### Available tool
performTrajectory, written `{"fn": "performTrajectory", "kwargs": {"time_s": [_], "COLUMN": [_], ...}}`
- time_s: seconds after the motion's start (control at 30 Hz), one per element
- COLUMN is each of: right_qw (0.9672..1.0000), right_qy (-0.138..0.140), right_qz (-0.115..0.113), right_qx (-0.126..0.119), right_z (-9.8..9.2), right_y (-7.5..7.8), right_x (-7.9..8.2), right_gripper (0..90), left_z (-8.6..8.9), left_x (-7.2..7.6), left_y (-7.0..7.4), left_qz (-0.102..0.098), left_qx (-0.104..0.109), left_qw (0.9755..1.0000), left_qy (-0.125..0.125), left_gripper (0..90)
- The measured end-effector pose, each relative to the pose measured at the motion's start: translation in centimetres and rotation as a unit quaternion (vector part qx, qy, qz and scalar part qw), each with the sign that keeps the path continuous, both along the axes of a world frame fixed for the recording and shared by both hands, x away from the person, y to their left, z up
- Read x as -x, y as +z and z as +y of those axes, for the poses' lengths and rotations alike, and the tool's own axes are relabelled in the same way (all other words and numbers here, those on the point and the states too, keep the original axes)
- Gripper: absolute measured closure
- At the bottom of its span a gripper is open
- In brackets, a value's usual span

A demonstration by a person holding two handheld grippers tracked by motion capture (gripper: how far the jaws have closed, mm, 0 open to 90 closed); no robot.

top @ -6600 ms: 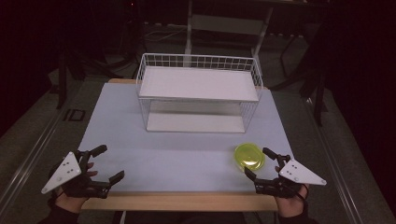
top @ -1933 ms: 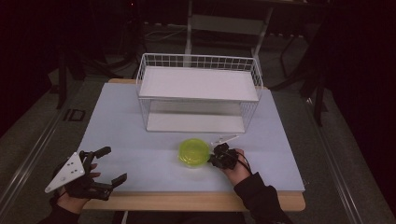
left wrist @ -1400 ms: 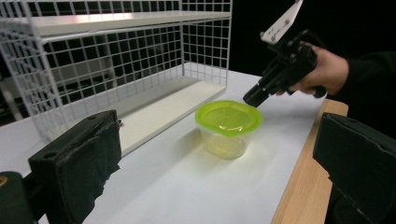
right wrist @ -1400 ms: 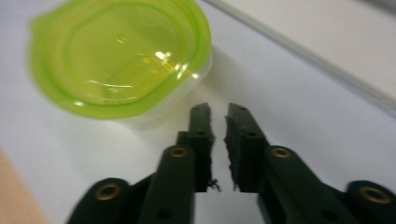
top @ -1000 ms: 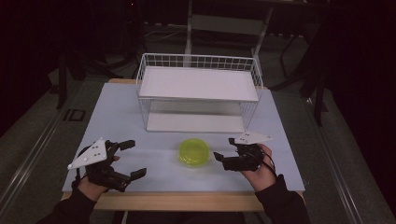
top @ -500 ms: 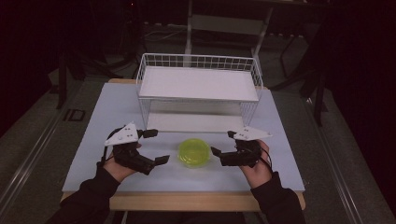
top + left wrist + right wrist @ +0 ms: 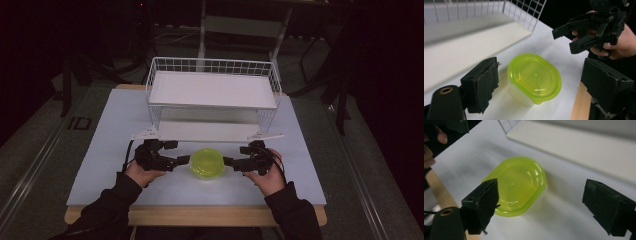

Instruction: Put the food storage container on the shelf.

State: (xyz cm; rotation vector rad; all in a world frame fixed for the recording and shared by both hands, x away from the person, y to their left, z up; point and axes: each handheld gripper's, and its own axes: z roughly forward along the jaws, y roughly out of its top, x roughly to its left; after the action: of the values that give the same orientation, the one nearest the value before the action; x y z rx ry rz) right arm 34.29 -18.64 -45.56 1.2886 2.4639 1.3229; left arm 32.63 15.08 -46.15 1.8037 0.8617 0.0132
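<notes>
A lime-green translucent plastic container with a rounded lid (image 7: pixel 207 163) sits upright near the front edge of the white table surface (image 7: pixel 100 155), its long axis hard to tell. The left gripper (image 7: pixel 181 153) and right gripper (image 7: pixel 234 156) flank it, jaws apart, not touching.

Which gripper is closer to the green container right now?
Left, narrowly. The left gripper is open at the green container's left edge; the right gripper is open just off its right edge. Neither touches it.
</notes>
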Motion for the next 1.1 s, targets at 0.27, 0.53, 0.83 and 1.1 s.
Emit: {"fn": "performTrajectory", "kwargs": {"time_s": [0.27, 0.53, 0.83, 1.1], "right_qw": [0.996, 0.99, 0.9864, 0.9884], "right_qy": [-0.025, -0.045, -0.055, -0.058], "right_qz": [0.085, 0.132, 0.153, 0.14], "right_qx": [-0.015, -0.023, -0.02, -0.015], "right_z": [0.5, 1.2, 1.7, 2.4], "right_y": [-1.5, -2.7, -3.2, -3.1], "right_x": [-0.9, -1.5, -1.5, -1.0], "right_gripper": [40.7, 51.6, 63.5, 73.1], "left_z": [-0.9, -1.1, -1.5, -2.3], "left_x": [-1.1, -1.7, -1.9, -1.8], "left_y": [-2.4, -4.1, -5.2, -5.2], "left_qz": [0.083, 0.148, 0.186, 0.222], "left_qx": [-0.016, -0.009, 0.022, 0.023], "left_qw": [0.9962, 0.9883, 0.9822, 0.9746], "left_qy": [0.019, 0.036, 0.02, 0.02], "left_gripper": [36.0, 50.1, 63.0, 69.2]}}
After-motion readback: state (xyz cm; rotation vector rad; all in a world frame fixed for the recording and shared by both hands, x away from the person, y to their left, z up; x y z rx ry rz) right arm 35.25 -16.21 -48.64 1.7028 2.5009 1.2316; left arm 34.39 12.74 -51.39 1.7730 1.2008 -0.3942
